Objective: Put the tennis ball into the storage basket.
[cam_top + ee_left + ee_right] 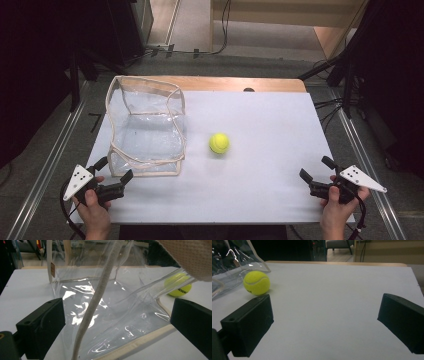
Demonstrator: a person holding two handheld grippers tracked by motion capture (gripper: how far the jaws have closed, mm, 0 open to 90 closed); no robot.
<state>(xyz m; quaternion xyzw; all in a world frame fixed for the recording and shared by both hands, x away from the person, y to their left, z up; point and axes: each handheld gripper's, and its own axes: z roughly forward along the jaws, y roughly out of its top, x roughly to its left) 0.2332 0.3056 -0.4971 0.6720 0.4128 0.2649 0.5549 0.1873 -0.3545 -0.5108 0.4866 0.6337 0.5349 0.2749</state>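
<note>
A flat white table (270,180) with a matte top and a bare wood strip along its far edge carries everything here. Toward the table's left stands the bag (146,125), a boxy pouch of clear, glossy plastic, creased and sagging, its edges bound in cream woven tape. Its mouth gapes upward. In the left gripper view the plastic throws bright glare patches and a tape-bound edge (93,307) runs slanting up the middle.

Just right of the bag, apart from it, lies the ball (219,143), a round tennis ball of fuzzy yellow-green felt with a pale curved seam, resting on the bare table top.

The left gripper (115,171), black and blocky with a grey three-cornered plate, sits in a hand at the bag's near left corner; its jaws stand wide apart on either side of that corner, pressing on nothing. The right gripper (316,168), well right of the bag near the table's front edge, holds its square black jaws spread wide over bare table, empty.
</note>
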